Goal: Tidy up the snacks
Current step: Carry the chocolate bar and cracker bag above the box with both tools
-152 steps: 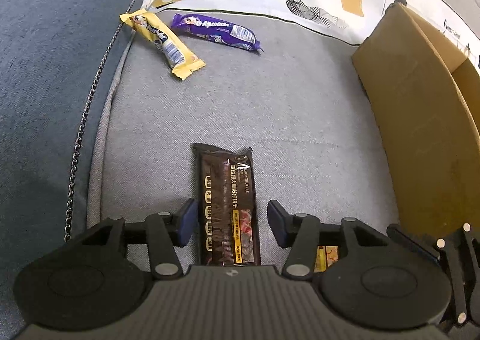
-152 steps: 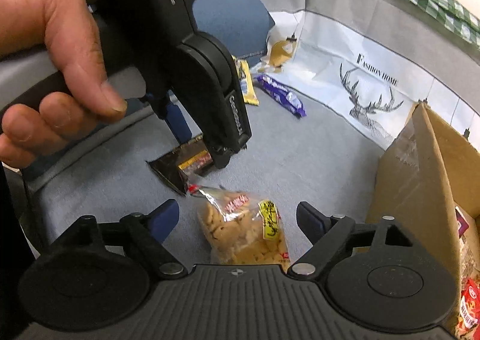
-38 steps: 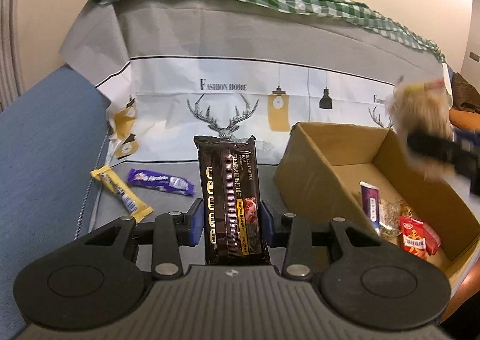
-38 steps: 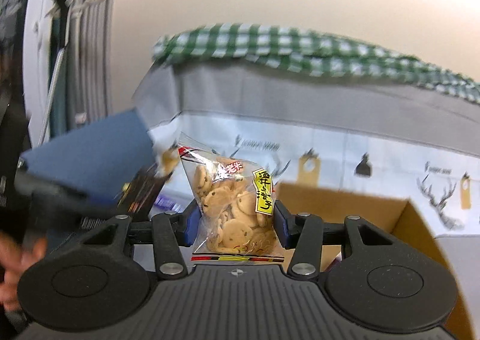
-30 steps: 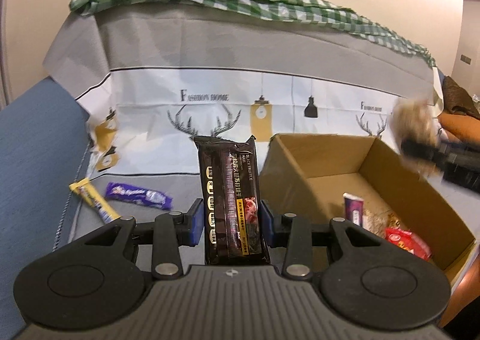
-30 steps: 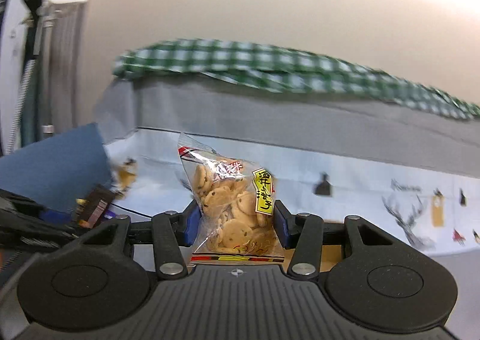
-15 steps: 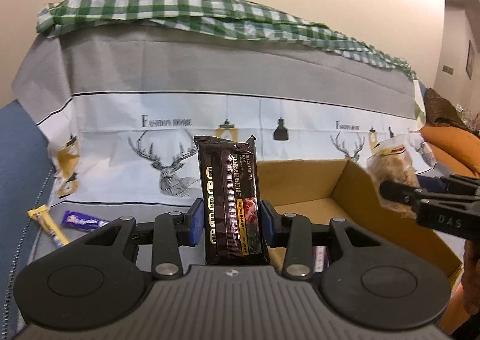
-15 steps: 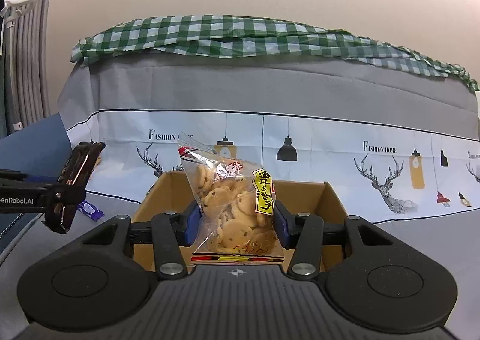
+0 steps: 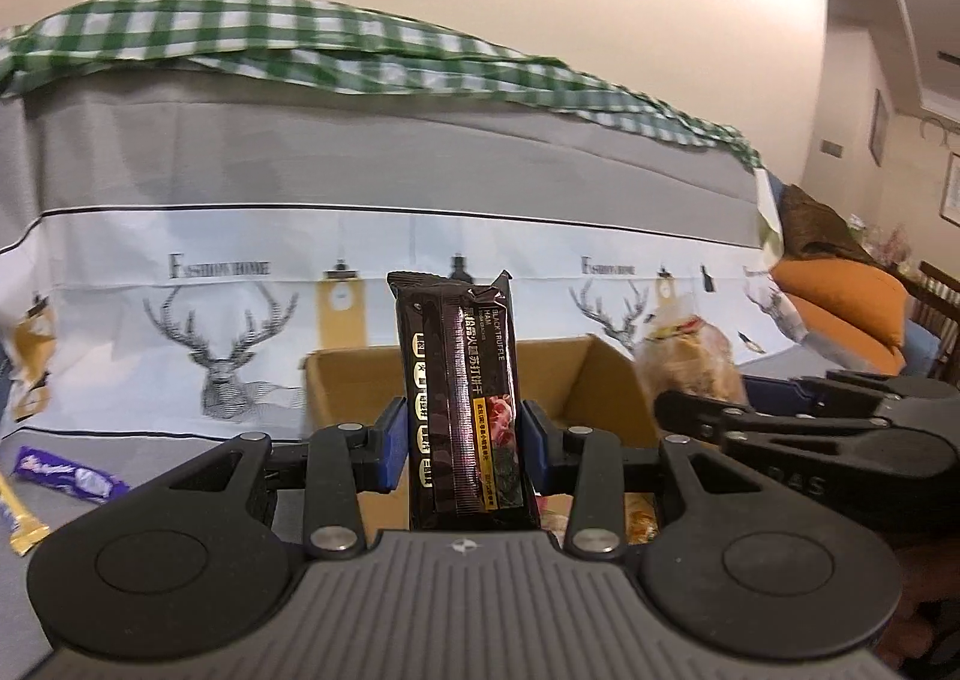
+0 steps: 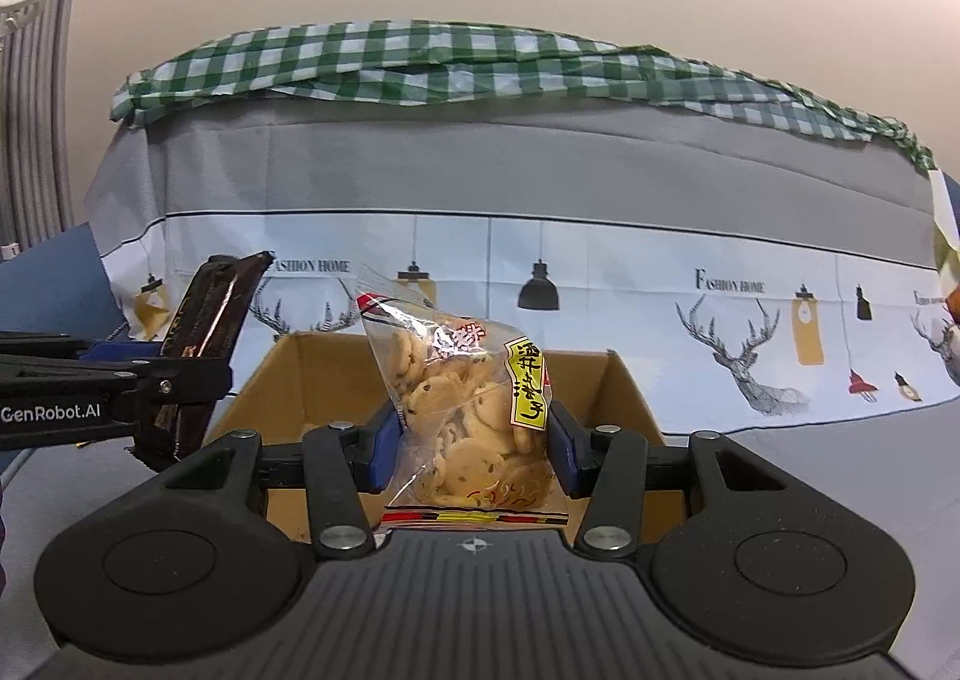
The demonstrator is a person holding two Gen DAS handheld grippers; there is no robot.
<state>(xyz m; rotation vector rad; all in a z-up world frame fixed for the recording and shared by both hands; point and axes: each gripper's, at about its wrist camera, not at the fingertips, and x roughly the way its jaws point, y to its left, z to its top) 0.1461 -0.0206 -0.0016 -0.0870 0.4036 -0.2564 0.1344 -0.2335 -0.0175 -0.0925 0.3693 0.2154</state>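
Note:
My left gripper [image 9: 461, 449] is shut on a dark brown cracker pack [image 9: 459, 380] that stands upright between its blue pads. My right gripper [image 10: 468, 443] is shut on a clear bag of small biscuits [image 10: 468, 404] with a yellow label. Both hang side by side in front of an open cardboard box [image 10: 624, 386], whose far wall [image 9: 558, 374] shows behind the dark pack. In the right wrist view the dark pack [image 10: 198, 356] and left gripper come in from the left. In the left wrist view the biscuit bag [image 9: 690, 359] and right gripper come in from the right.
A purple bar [image 9: 69, 479] and a yellow wrapper [image 9: 18, 521] lie on the grey seat at the far left. A deer-print cover [image 10: 750, 332] and a green checked cloth [image 10: 480, 62] drape the sofa back behind the box. Some packets [image 9: 639, 518] lie inside the box.
Both grippers have swung toward the box, so it now sits straight ahead of each. The left gripper moved right, closer to the right one. Both grips are unchanged.

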